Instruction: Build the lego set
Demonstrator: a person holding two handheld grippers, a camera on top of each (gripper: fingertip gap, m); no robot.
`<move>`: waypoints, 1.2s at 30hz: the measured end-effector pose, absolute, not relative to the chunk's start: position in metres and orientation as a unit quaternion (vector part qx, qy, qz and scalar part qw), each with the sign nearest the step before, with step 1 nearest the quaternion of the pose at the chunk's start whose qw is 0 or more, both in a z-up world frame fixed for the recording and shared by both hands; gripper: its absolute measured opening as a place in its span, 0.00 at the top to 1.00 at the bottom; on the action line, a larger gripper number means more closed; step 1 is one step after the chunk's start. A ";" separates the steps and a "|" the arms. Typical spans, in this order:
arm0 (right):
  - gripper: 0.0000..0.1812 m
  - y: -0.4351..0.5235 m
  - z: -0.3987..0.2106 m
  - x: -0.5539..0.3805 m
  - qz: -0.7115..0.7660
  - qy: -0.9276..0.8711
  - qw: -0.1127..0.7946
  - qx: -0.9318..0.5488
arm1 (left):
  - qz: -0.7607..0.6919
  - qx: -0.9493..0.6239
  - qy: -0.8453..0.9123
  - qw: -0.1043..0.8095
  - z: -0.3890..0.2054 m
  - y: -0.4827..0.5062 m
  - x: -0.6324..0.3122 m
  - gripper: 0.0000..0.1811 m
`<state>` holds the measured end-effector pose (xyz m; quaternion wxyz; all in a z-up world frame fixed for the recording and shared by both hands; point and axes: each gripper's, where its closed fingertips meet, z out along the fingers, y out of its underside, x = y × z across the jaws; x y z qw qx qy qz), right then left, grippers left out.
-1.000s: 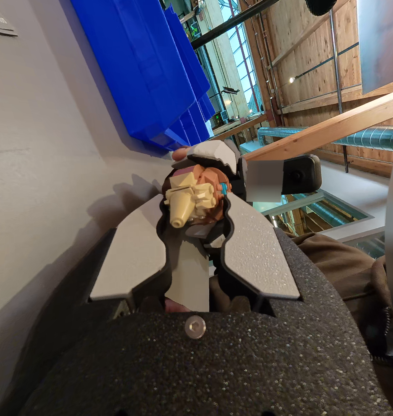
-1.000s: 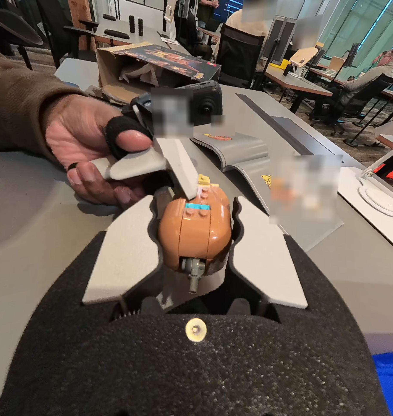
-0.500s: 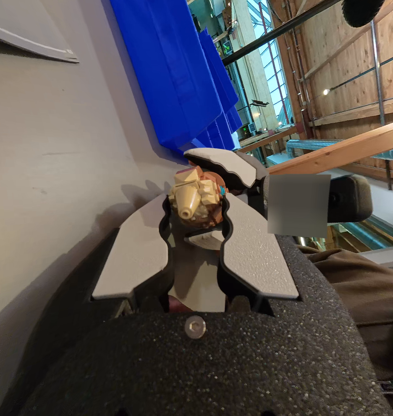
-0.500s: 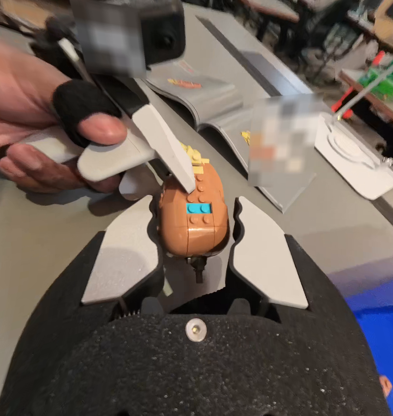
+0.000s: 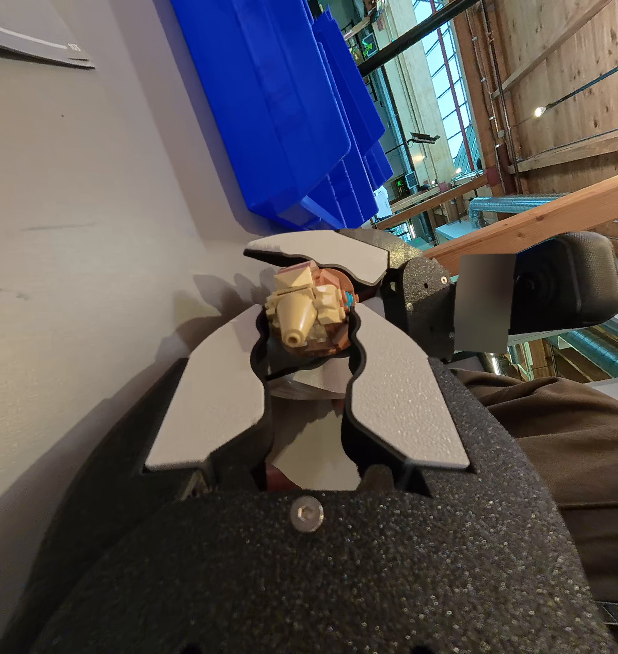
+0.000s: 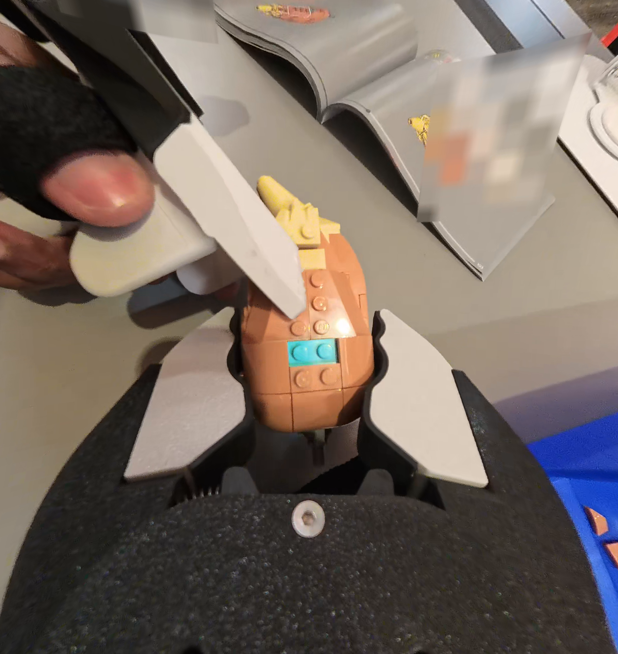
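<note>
A rounded brown lego model [image 6: 311,389] with a teal plate on top and a tan pointed nose [image 6: 282,201] sits between the fingers of my right gripper [image 6: 307,316], which is shut on its sides above the grey table [image 6: 88,336]. In the right wrist view, one of my left gripper's fingers [image 6: 229,226] lies across the model's top left. In the left wrist view, the model's tan nose [image 5: 296,318] points at the camera between the tips of my left gripper [image 5: 307,315], which is shut on it. The right gripper's fingers [image 5: 321,253] show above and below the model.
An open instruction booklet [image 6: 353,70] lies on the table behind the model. A blue bin [image 6: 583,477] at the lower right holds loose brown pieces [image 6: 595,529]. Stacked blue bins [image 5: 282,106] stand by the table. A bare hand [image 6: 88,187] holds the left gripper.
The right wrist view has tipped down and come closer to the table. The model has turned so its teal plate faces up. The left gripper's finger has slid further over the model's top.
</note>
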<state>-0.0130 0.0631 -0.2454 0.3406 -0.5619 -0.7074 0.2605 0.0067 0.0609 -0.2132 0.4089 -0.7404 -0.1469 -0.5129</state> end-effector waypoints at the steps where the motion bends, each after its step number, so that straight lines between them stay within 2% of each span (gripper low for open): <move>1: 0.61 0.063 -0.246 -0.013 0.262 -0.709 0.339 -0.560 | -0.512 -0.741 -0.147 0.408 -0.214 0.061 0.007 0.76; 18: 0.62 0.066 -0.245 -0.014 0.266 -0.716 0.358 -0.537 | -0.507 -0.756 -0.133 0.392 -0.215 0.059 0.009 0.76; 24: 0.62 0.069 -0.241 -0.014 0.313 -0.692 0.335 -0.557 | -0.490 -0.771 -0.101 0.394 -0.214 0.055 0.009 0.75; 30: 0.62 0.073 -0.240 -0.012 0.320 -0.688 0.328 -0.563 | -0.423 -0.798 -0.047 0.427 -0.213 0.045 -0.010 0.70; 36: 0.62 0.075 -0.241 -0.012 0.317 -0.687 0.326 -0.566 | -0.281 -0.800 -0.013 0.529 -0.180 0.045 -0.054 0.71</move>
